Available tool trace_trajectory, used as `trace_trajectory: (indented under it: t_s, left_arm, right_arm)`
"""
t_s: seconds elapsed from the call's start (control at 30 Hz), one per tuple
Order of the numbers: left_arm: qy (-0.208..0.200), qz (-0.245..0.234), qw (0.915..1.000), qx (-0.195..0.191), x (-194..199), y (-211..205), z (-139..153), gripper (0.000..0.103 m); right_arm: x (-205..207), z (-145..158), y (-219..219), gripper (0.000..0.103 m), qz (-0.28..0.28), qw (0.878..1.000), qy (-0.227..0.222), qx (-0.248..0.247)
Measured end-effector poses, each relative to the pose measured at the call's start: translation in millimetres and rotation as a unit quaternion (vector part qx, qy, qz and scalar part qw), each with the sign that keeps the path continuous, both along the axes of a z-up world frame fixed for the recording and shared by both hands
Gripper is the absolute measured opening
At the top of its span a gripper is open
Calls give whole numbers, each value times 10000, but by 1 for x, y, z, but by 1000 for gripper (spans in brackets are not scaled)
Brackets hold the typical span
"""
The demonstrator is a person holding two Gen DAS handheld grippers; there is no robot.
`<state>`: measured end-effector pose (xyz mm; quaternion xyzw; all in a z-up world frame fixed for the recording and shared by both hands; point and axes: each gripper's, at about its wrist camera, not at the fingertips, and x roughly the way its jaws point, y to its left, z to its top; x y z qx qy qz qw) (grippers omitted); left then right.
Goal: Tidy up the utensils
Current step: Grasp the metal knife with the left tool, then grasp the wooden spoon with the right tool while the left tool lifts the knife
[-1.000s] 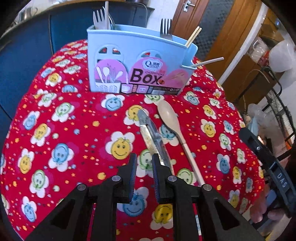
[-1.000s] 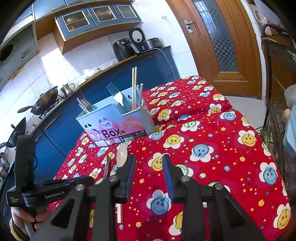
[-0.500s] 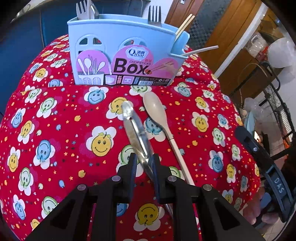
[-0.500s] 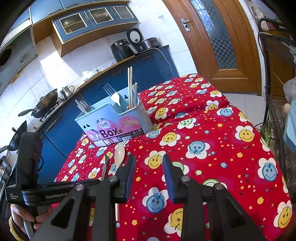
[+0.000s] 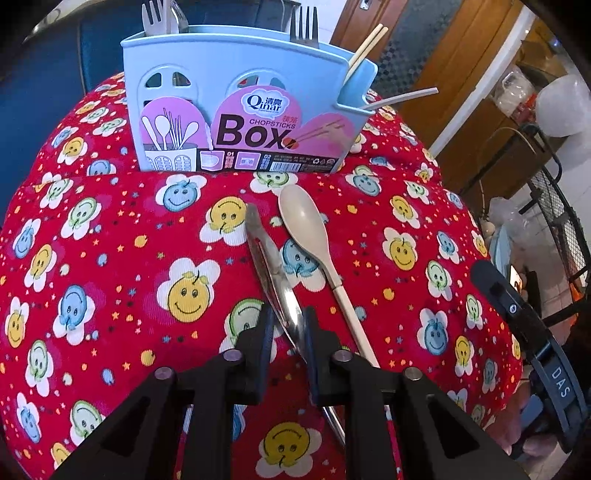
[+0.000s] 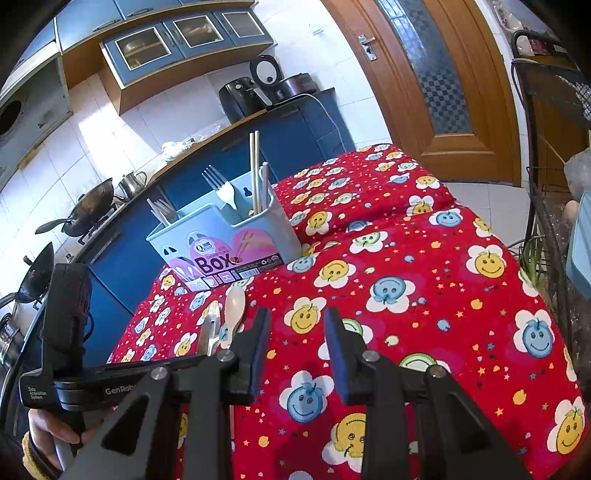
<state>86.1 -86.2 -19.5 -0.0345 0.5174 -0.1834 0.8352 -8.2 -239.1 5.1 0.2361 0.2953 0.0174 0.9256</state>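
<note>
Left wrist view: left gripper (image 5: 289, 325) jaws, just closing, pinch the metal utensil (image 5: 271, 266); wooden spoon (image 5: 314, 240) at two o'clock. Right gripper (image 6: 297, 332) is spread, holding nothing.

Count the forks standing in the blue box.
2 for sure: fork in the utensil box's left compartment, fork in the middle one. More metal shows beside the left fork, so another may be hidden there.
</note>
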Motion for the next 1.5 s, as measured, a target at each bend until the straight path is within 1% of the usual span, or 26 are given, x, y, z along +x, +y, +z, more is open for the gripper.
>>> trace_trajectory:
  t_s: [0.03, 0.17, 0.27, 0.5, 0.57, 0.73, 0.83, 1.0, 1.17, 1.33, 1.5]
  left_arm:
    - [-12, -7, 10000, -21, 1, -1, -1, 7]
    - [-19, 23, 9995, -310, 1, 6, -2, 4]
    - [-98, 45, 9986, -510, -1, 11, 1, 2]
    - [-755, 145, 9941, -764, -12, 32, 25, 1]
    - [-961, 175, 9922, -771, -15, 38, 33, 1]
    - [-1558, 231, 9844, -778, -25, 54, 55, 1]
    - [-1779, 274, 9803, -816, -27, 65, 65, 1]
    - [-1994, 396, 9748, -915, -29, 83, 75, 1]
    - [-2168, 551, 9695, -1005, -30, 97, 78, 1]
    - [-2465, 685, 9612, -1031, -35, 110, 84, 1]
    - [-2609, 756, 9566, -1050, -39, 118, 89, 1]
  right_arm:
    - [0, 0, 0, 33, -5, 10000, 5, 8]
    - [1, -2, 0, 33, -13, 10000, 36, 21]
    - [2, -2, 1, 33, 3, 10000, 79, 27]
    - [6, -1, 9, 33, 58, 9998, 174, -45]
    - [7, 0, 12, 33, 92, 9997, 211, -72]
    - [15, 3, 21, 33, 247, 9990, 336, -136]
    - [20, 5, 28, 33, 367, 9981, 445, -207]
    - [31, 6, 38, 33, 598, 9953, 704, -280]
    - [39, 8, 49, 33, 833, 9910, 936, -461]
    - [51, 9, 57, 34, 1114, 9850, 1213, -515]
    - [64, 10, 67, 35, 1377, 9767, 1488, -701]
